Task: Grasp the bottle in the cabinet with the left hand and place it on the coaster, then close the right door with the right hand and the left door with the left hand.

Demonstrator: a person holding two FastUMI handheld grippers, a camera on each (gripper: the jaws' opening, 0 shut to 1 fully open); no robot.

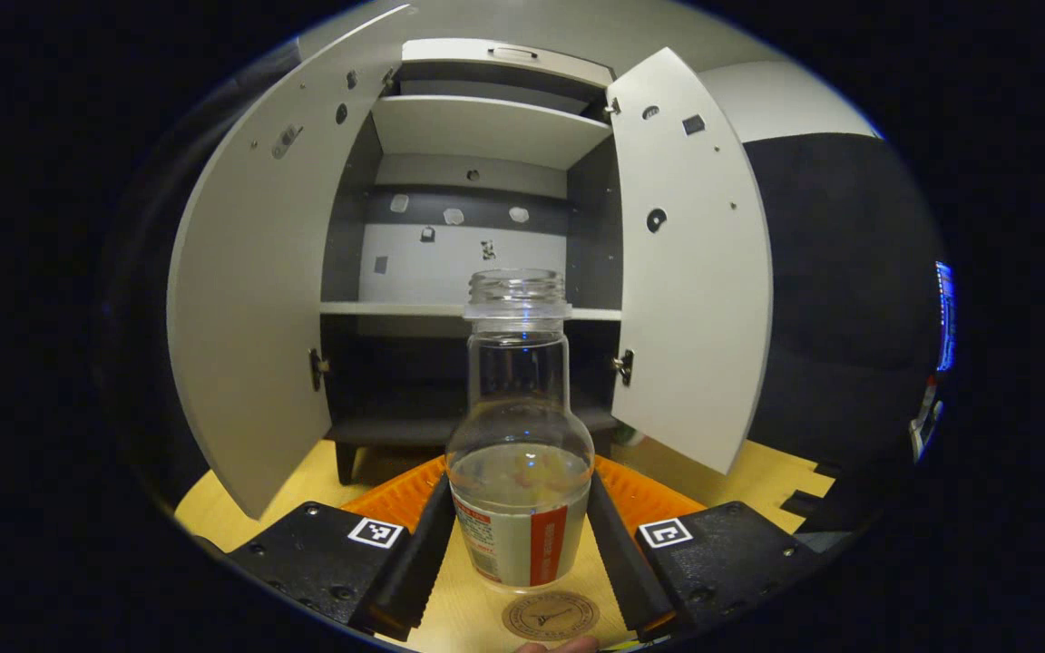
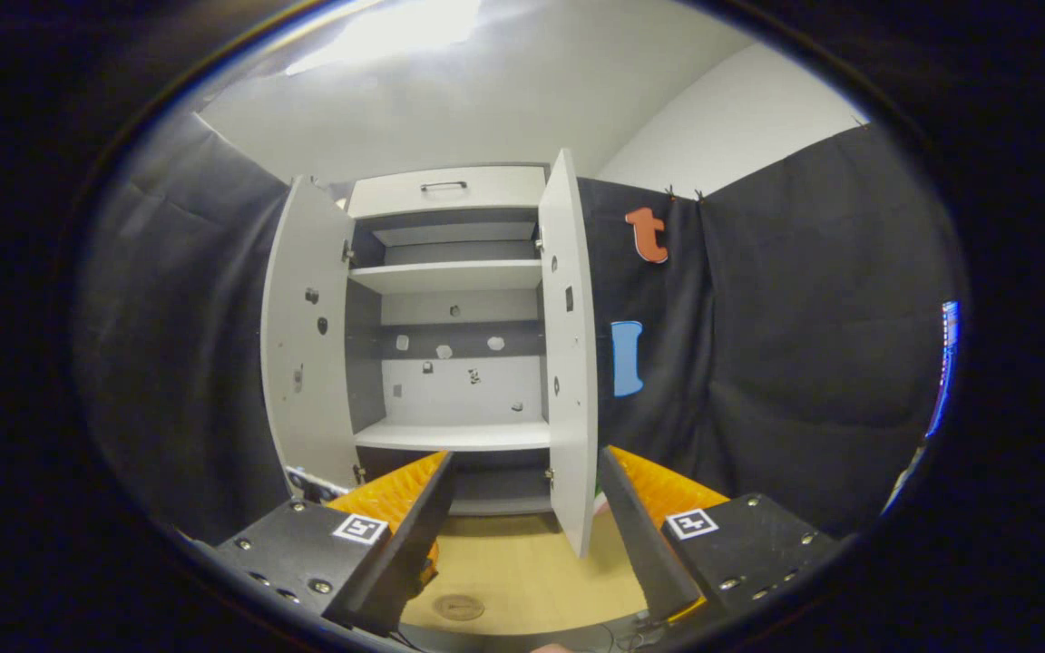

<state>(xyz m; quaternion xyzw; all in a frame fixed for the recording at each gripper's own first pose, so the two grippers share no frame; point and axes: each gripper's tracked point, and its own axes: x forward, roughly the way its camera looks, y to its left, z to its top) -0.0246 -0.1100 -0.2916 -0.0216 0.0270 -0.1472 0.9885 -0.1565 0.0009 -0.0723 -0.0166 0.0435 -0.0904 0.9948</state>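
The bottle (image 1: 520, 435) stands upright, clamped in the left tool (image 1: 520, 544), just behind the coaster (image 1: 550, 615) on the counter (image 1: 459, 617); the right tool (image 2: 522, 544) hangs apart before the cabinet (image 2: 454, 363), both doors open

Your bottle (image 1: 520, 453) hides part of the cabinet's (image 1: 477, 272) lower shelf; label print too small to tell. Coaster (image 1: 550, 617) sits at the frame btm, its near rim partly covered by a fingertip (image 1: 559, 645), itself cut off.
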